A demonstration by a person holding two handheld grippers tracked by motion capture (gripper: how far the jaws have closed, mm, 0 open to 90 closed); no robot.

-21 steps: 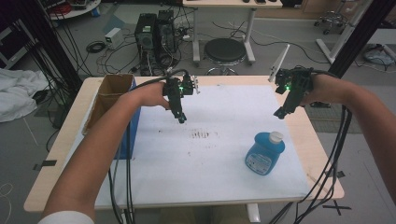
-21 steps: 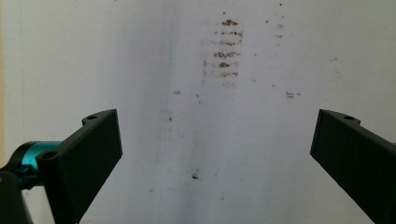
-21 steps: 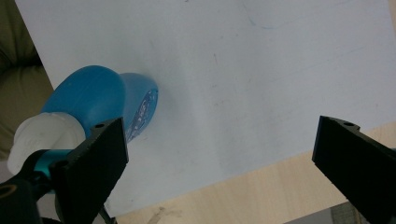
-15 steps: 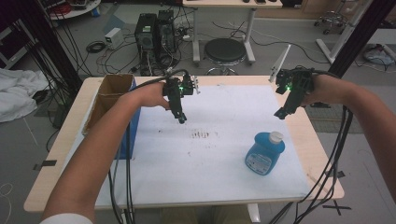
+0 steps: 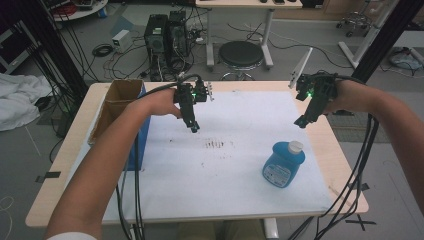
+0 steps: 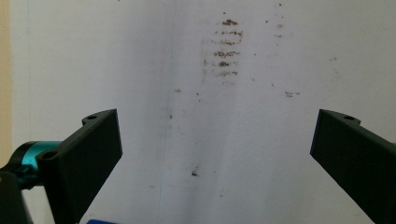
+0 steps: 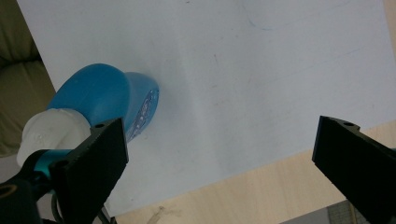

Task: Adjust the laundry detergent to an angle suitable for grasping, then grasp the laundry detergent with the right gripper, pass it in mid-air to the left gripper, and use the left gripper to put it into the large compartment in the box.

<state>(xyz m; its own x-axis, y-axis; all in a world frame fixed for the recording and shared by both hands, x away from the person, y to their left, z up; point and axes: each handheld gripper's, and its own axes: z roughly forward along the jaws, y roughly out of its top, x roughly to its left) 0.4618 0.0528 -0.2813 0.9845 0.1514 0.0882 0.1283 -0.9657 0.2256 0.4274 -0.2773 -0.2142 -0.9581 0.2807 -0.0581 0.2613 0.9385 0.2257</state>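
high view: both forearms raised over table, left tool (image 5: 194, 127) and right tool (image 5: 301, 121) angled down, released, empty.

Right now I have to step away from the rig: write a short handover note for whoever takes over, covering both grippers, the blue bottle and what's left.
Left gripper: open, nothing between its jaws, held above the white sheet near the smudged marks.
Right gripper: open, holding nothing, raised above the sheet's right side, up and to the right of the bottle.
Blue bottle: stands upright on the sheet, white cap on, untouched by either gripper; in the right gripper view it sits just beyond the left jaw.
Cardboard box: open, at the table's left edge.
Done: nothing gripped yet.
Left: probably lower the right gripper onto the bottle and close on it.
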